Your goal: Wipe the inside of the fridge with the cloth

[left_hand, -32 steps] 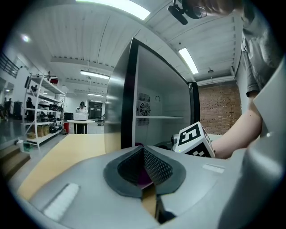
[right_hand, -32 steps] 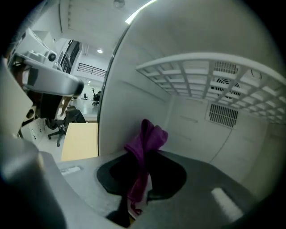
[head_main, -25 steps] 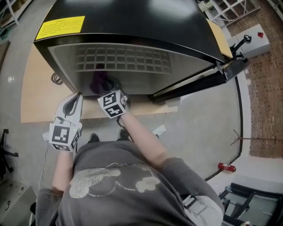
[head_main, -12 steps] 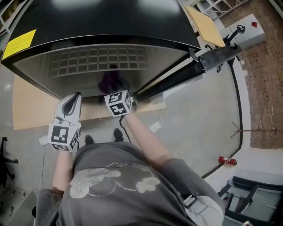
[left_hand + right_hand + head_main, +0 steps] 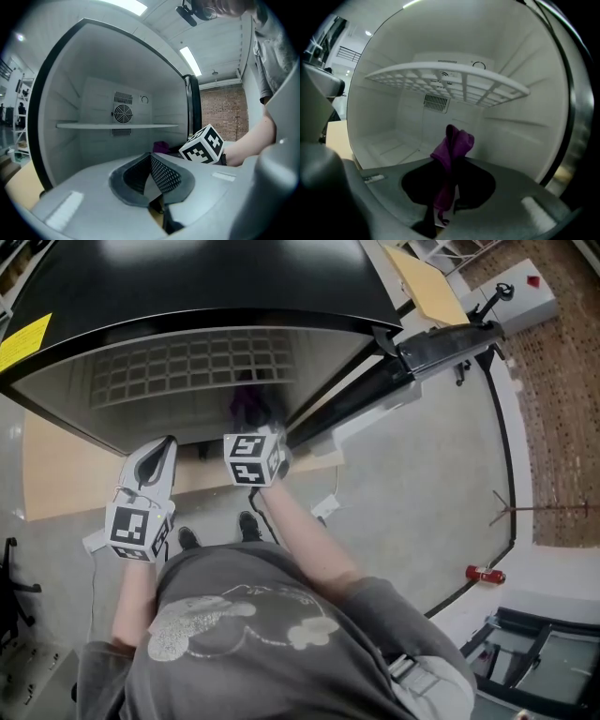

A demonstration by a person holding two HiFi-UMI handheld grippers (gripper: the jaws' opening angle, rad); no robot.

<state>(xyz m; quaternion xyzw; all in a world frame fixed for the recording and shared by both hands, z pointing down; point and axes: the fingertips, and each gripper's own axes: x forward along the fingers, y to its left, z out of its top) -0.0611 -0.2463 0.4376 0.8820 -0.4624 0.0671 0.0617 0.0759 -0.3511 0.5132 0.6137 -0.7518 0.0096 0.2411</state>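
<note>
Pinching one purple cloth (image 5: 452, 149), the right gripper (image 5: 448, 190) has its jaws closed tight on the fabric, which bunches up just beyond the tips and trails down between them. Ahead of those jaws opens the white inside of the single fridge (image 5: 393, 122). One wire shelf (image 5: 450, 80) sits above and beyond the cloth, and one vent grille (image 5: 436, 102) is on the back wall behind it. The left gripper (image 5: 151, 174) has its two jaws brought together at the tips with nothing between them. It sits outside the fridge, whose mouth lies ahead of it. Right of its jaws shows the right gripper's marker cube (image 5: 203, 144), with the cloth peeking out just left of that cube.
</note>
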